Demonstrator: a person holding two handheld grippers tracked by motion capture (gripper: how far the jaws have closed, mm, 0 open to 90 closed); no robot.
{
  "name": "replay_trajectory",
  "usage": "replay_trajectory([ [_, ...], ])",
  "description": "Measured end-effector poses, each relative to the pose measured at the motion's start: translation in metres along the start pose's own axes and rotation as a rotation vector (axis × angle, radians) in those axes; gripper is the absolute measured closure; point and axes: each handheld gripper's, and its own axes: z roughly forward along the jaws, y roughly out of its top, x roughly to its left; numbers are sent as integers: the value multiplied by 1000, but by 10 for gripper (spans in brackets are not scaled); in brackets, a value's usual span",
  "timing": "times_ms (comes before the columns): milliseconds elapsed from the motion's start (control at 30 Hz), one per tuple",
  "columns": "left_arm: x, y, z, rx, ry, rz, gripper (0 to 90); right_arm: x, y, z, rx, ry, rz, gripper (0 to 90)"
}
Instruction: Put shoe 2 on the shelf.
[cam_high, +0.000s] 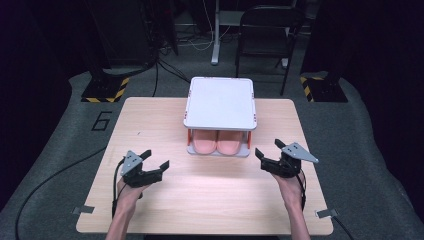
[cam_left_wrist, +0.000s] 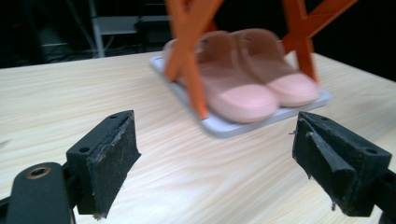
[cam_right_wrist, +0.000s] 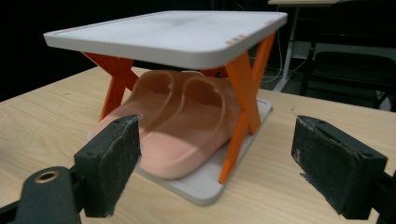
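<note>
Left gripper (cam_high: 154, 159), hand-held above the near-left tabletop, jaws spread apart and holding nothing; right gripper (cam_high: 268, 150), near-right, jaws likewise apart and empty, both aimed at the centre; between and beyond them, a two-tier rack (cam_high: 220, 102) on the light wooden table (cam_high: 210, 200), white top shelf on orange crossed legs (cam_right_wrist: 243, 100); on its lower tray (cam_left_wrist: 243, 125), a pair of pink slippers (cam_right_wrist: 187, 121), toes toward the person; in the high view the top shelf hides all but the toes; left gripper view blurred, the shelf cut off above.
</note>
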Motion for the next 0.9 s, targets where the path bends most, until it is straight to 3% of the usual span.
replay_trajectory([
  [133, 18, -4, -18, -25, 45, -13, 138, -7, -12, -14, -2, -38, 11, 156],
  [300, 29, -11, -32, -13, 73, -9, 136, -13, -26, -28, 4, -68, 18, 157],
  [567, 32, -22, -35, 26, 101, -16, 140, -17, -40, -36, 34, -87, 41, 162],
  [900, 31, -26, -34, 41, 109, -15, 146, -18, -44, -39, 35, -87, 48, 163],
])
